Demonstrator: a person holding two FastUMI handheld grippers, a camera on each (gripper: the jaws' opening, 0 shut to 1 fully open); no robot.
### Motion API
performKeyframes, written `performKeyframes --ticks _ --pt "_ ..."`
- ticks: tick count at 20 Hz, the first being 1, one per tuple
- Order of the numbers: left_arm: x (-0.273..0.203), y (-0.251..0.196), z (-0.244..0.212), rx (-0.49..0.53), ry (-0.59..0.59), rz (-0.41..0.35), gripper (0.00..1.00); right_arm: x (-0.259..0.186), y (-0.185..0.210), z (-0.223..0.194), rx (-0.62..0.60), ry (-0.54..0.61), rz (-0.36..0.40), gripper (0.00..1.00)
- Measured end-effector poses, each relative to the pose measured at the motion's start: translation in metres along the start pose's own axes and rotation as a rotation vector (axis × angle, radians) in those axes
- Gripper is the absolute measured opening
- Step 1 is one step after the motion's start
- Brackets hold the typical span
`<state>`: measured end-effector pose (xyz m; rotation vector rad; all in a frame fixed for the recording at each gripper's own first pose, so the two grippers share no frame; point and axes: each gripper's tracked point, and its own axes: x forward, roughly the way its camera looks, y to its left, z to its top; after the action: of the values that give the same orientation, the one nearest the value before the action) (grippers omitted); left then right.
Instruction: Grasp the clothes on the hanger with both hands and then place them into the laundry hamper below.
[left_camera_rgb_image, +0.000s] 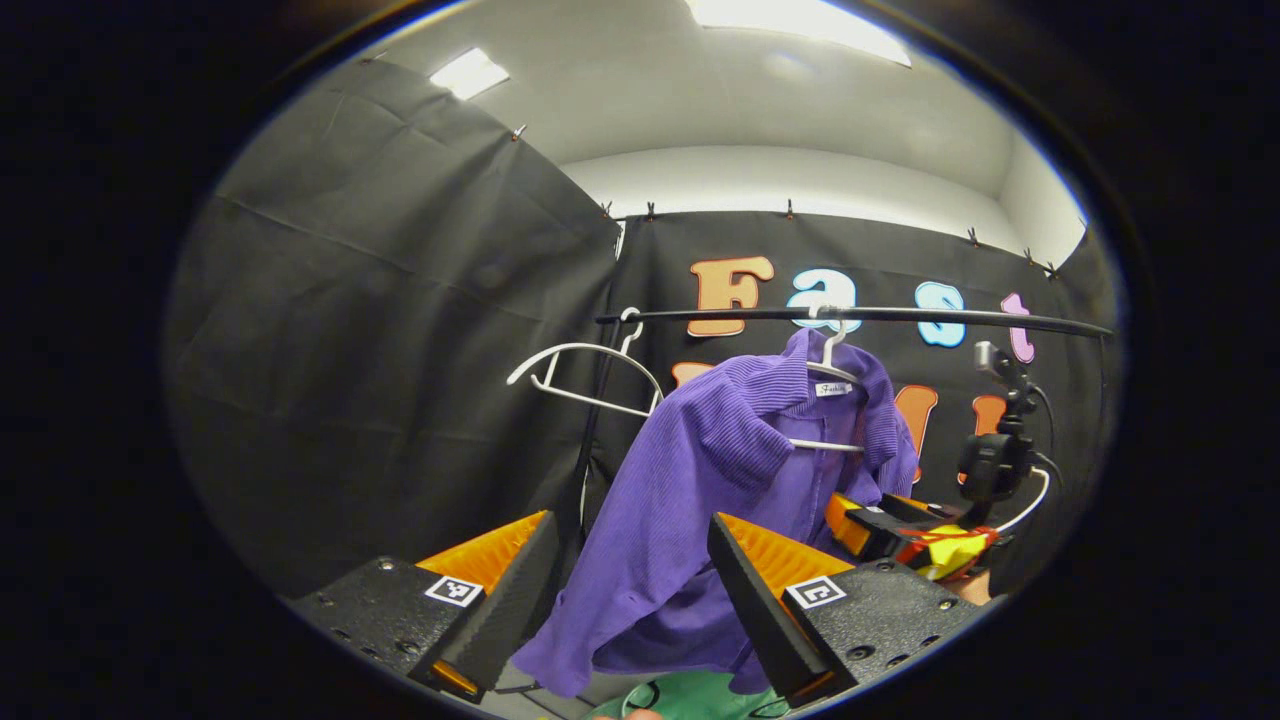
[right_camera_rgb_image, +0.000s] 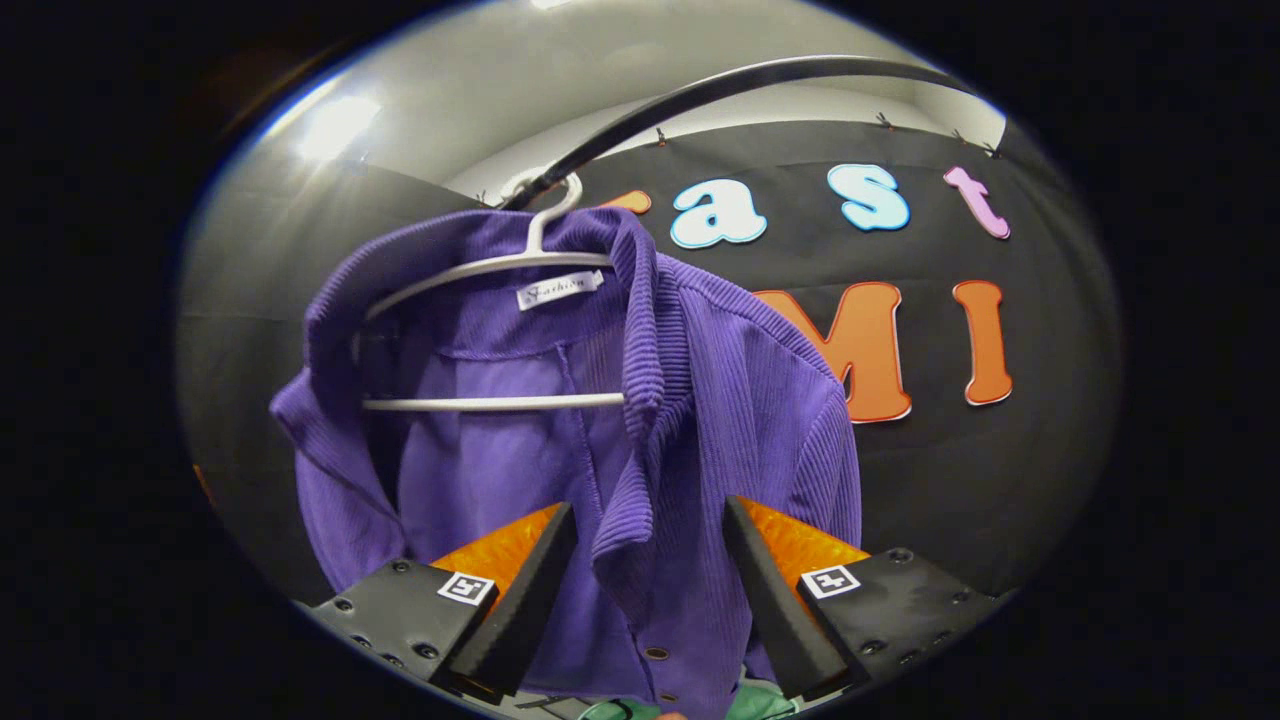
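A purple ribbed corduroy shirt (right_camera_rgb_image: 690, 400) hangs on a white plastic hanger (right_camera_rgb_image: 490, 300) hooked over a black horizontal rail (left_camera_rgb_image: 860, 316), which carries everything here. The shirt sits toward the middle of the rail, its collar folded around the hanger's neck, a small white label stitched inside the back of the collar. The front lies open, showing a smoother purple lining and the hanger's lower bar crossing inside; one front edge hangs in a long fold, with small dark buttons near the hem. From the left gripper view, one shoulder bulges outward and the sleeve drops in a loose fold. A second, empty white hanger (left_camera_rgb_image: 585, 375) hangs near the rail's left end, apart from the shirt. The left gripper (left_camera_rgb_image: 625, 575) has its orange-faced black fingers spread wide, with the shirt's lower part showing in the gap beyond them, not pinched. The right gripper (right_camera_rgb_image: 645, 575) is likewise spread, the front fold hanging between its fingers; whether it touches them I cannot tell. A green laundry hamper (left_camera_rgb_image: 690, 698) peeks below the shirt.
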<state>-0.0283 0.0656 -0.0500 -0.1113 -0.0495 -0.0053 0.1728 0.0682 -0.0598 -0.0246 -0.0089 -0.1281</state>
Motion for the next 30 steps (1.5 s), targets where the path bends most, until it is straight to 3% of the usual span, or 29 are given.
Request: performKeyframes --ticks 2,3,5,6,7,10,11,14,19,22,25,30 --pt "-0.012 0.014 0.000 0.026 0.002 -0.014 0.92 0.017 -0.018 -0.005 -0.003 -0.016 -0.100 0.96" --pt "-0.017 0.020 -0.001 0.042 0.007 -0.022 0.92 0.016 -0.027 -0.006 0.002 -0.010 -0.131 0.90" --pt "-0.025 0.029 -0.001 0.081 0.013 -0.049 0.92 0.017 -0.040 -0.011 0.030 0.017 -0.144 0.91" --pt "-0.026 0.030 -0.002 0.089 0.014 -0.062 0.95 0.016 -0.043 -0.013 0.048 0.028 -0.131 0.96" --pt "-0.026 0.028 -0.004 0.084 0.020 -0.078 0.92 0.013 -0.047 -0.010 0.059 0.030 -0.113 0.96" --pt "-0.016 0.012 -0.014 0.027 0.044 -0.100 0.95 -0.004 -0.069 0.009 0.013 0.000 -0.097 0.07" --pt "-0.008 0.005 -0.018 0.013 0.045 -0.096 0.92 -0.009 -0.067 0.017 -0.007 -0.011 -0.062 0.07" --pt "0.015 -0.027 -0.026 0.014 0.040 -0.085 0.95 -0.031 -0.064 0.038 -0.042 -0.041 0.039 0.08" --pt "0.062 -0.081 -0.037 0.001 0.028 -0.085 0.92 -0.062 -0.079 0.081 -0.042 -0.143 0.133 0.07" --pt "0.086 -0.109 -0.037 -0.016 0.009 -0.072 0.95 -0.072 -0.077 0.092 -0.024 -0.168 0.210 0.07" --pt "0.108 -0.119 -0.040 0.003 -0.021 0.001 0.92 -0.080 -0.080 0.101 -0.008 -0.189 0.274 0.08" --pt "0.139 -0.084 -0.037 0.052 -0.093 0.197 0.91 -0.089 -0.091 0.106 0.025 -0.197 0.313 0.07"
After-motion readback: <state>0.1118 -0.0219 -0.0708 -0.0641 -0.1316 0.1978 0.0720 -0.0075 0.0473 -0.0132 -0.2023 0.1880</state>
